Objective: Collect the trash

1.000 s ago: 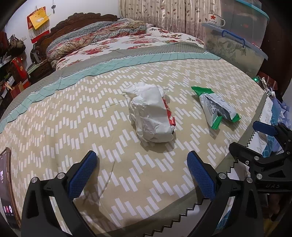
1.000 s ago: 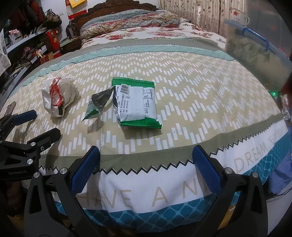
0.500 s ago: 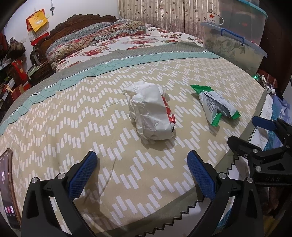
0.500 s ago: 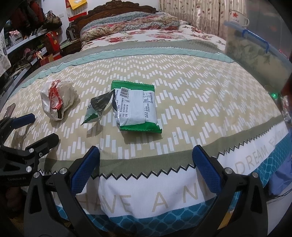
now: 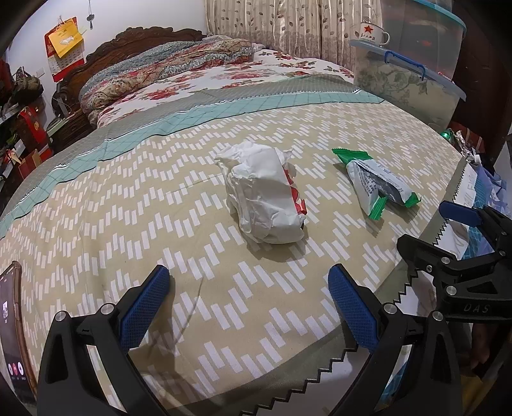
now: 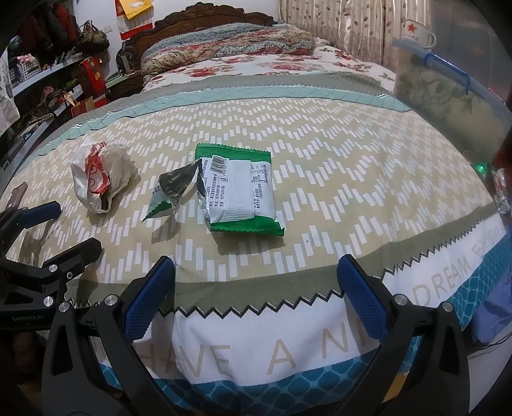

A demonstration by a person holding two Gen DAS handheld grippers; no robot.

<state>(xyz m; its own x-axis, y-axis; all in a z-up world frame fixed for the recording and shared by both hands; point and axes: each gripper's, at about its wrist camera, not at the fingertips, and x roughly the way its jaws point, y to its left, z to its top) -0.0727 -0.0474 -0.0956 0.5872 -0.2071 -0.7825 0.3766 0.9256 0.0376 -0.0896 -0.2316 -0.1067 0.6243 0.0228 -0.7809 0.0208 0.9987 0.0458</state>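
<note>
through the left wrist view we see our left gripper (image 5: pixel 248 300), jaws spread and empty, facing a crumpled white wrapper (image 5: pixel 264 195) on the bed (image 5: pixel 96 224). through the right wrist view our right gripper (image 6: pixel 256 291), jaws spread too, faces a torn green packet (image 6: pixel 238 192) lying right of that wrapper.

It was a home bedroom: a bed (image 5: pixel 224 224) with a carved wooden headboard (image 5: pixel 128 41), floral pillows (image 5: pixel 166 70), curtains (image 5: pixel 288 28) behind it, a wall calendar (image 5: pixel 64 48), and cluttered shelves (image 6: pixel 48 80) alongside.
</note>
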